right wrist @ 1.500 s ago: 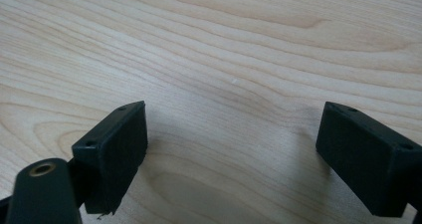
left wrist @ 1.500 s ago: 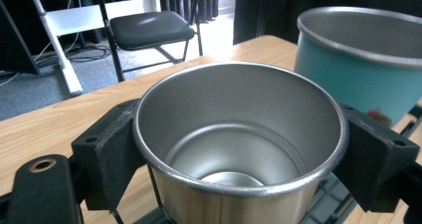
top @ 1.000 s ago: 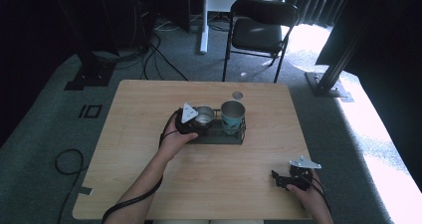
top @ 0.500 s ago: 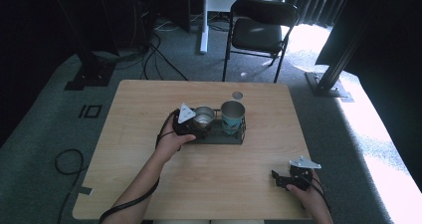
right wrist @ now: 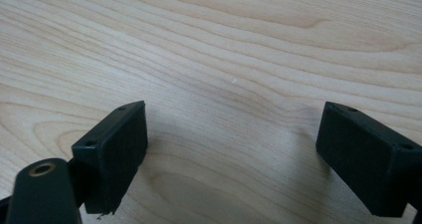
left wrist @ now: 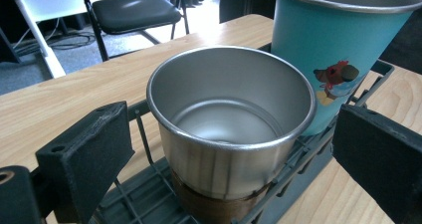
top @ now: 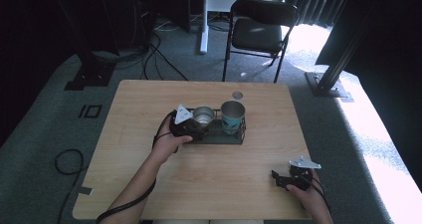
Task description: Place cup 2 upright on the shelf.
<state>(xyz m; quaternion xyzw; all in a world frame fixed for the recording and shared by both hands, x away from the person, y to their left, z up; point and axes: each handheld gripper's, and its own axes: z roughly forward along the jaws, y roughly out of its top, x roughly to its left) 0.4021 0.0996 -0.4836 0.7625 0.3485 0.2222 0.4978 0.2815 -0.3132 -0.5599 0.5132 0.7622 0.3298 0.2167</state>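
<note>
From the high view, the left gripper (top: 191,125) is at the left end of a dark wire rack (top: 225,136) that stands near the middle of the wooden bench (top: 149,104). In the rack stand two cups side by side: a steel cup (top: 203,116) just in front of this gripper, and a teal cup (top: 232,116) to its right. The right gripper (top: 286,180) lies low at the near right corner of the bench, well apart from the rack, with the person's hand on it.

In the left gripper view, the steel cup (left wrist: 233,129) stands upright in the rack (left wrist: 149,199), empty, with a brown band around its foot. The two black jaws stand wide open, one on each side of the cup, and neither seems to touch its wall. The teal cup (left wrist: 338,50) stands just behind it; the two cups are very close, and I cannot tell if they touch.

In the right gripper view, the jaws are spread wide over the bare bench (right wrist: 224,45) and nothing is between them.

My judgement is that the work is at an early point: the left gripper is placed around the steel cup, but the grasp is not yet made. Closing on the cup and lifting it out of the rack are left to do, and the right gripper has no part yet.
</note>
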